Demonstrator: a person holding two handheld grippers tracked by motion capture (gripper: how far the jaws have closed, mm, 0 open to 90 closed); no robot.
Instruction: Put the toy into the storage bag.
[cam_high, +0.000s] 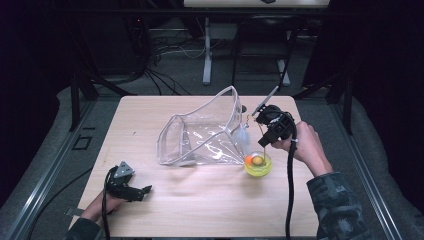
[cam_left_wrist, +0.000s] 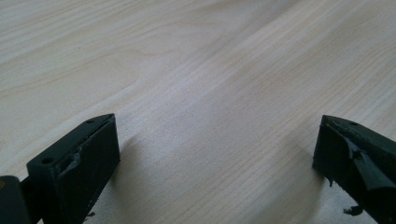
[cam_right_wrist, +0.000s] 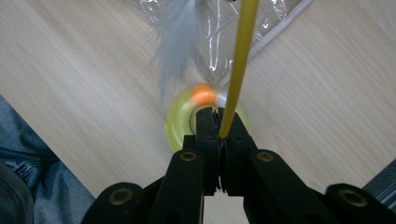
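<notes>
Plainly, the left gripper (cam_high: 142, 190) sits out of the action — it rests near the front-left of the wooden table (cam_high: 150, 107), jaws spread wide with only bare board between them in its own view (cam_left_wrist: 217, 154).

Further right lies the clear plastic bag (cam_high: 202, 137), its mouth gaping up and toward the right gripper. Just beside the bag's right edge sits a yellow-green base (cam_high: 258, 165) with an orange ball (cam_high: 248, 160) in it, on the table.

Over that base, the right gripper (cam_high: 265, 141) has its jaws pinched tight on a thin yellow rod (cam_right_wrist: 239, 65). From the right gripper view the rod runs long and straight away from the jaws toward the bag, a white feather (cam_right_wrist: 176, 42) hanging next to it; in the high view its long axis stands fairly steep, held low and rising toward the bag's rim.

My worry is the grip — a slim, smooth rod clamped at one end could swivel or slip. The feather might also snag the bag's rim, and the floppy bag could fold shut with nothing holding it open. I can't tell whether the rod is joined to the base.
</notes>
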